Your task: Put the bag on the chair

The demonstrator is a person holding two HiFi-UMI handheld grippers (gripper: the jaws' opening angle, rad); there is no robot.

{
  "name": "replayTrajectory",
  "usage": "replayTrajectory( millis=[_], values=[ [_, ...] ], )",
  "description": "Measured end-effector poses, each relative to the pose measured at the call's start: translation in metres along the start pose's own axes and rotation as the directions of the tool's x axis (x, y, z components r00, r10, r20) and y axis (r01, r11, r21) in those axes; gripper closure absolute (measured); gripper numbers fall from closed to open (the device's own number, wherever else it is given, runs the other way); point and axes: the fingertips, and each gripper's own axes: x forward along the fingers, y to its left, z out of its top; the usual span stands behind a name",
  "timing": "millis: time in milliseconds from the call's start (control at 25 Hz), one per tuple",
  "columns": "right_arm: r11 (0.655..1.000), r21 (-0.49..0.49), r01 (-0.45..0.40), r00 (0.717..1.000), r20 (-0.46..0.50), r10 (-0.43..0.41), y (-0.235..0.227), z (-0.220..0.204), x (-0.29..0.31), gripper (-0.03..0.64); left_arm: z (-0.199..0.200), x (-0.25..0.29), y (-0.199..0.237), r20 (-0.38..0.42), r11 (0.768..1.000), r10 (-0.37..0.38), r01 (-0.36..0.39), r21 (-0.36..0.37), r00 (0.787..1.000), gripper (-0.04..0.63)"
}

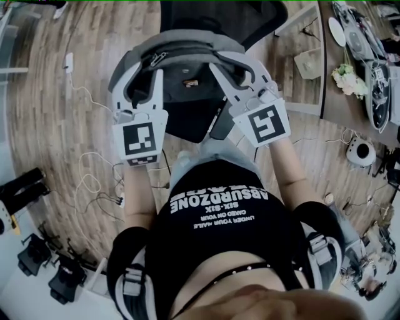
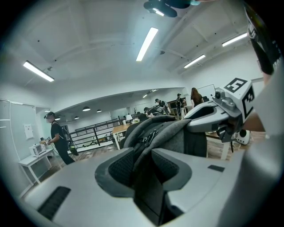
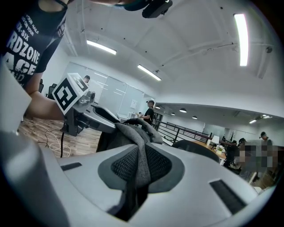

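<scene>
Black chair (image 1: 215, 15) at top centre of the head view. Grey bag (image 1: 187, 45) just below it in the frame, strung between both grippers; cannot tell whether touching the chair. Left forearm (image 1: 139, 194) and right forearm (image 1: 294, 169) stretched forward side by side from the lower middle. Left gripper (image 1: 145, 78) pinching a thick fold of bag cloth by the zip, jaws fairly wide. Right gripper (image 1: 235, 72) clamped on a thinner grey fold, jaws closer together.

One grey bag (image 1: 185, 45), one black chair (image 1: 249, 19), two grippers: left gripper (image 1: 139, 75) and right gripper (image 1: 236, 66).
</scene>
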Motion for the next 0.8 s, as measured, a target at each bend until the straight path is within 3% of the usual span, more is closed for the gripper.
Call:
replayTrajectory(
  millis=[800],
  values=[
    [1.000,-0.001,-0.004,1.000,-0.030,0.004,-0.028,-0.033,0.012,0.557,-0.010,0.043,-0.011,-0.016,1.000,-0.012,0.012,0.002,1.000,0.465]
  ],
)
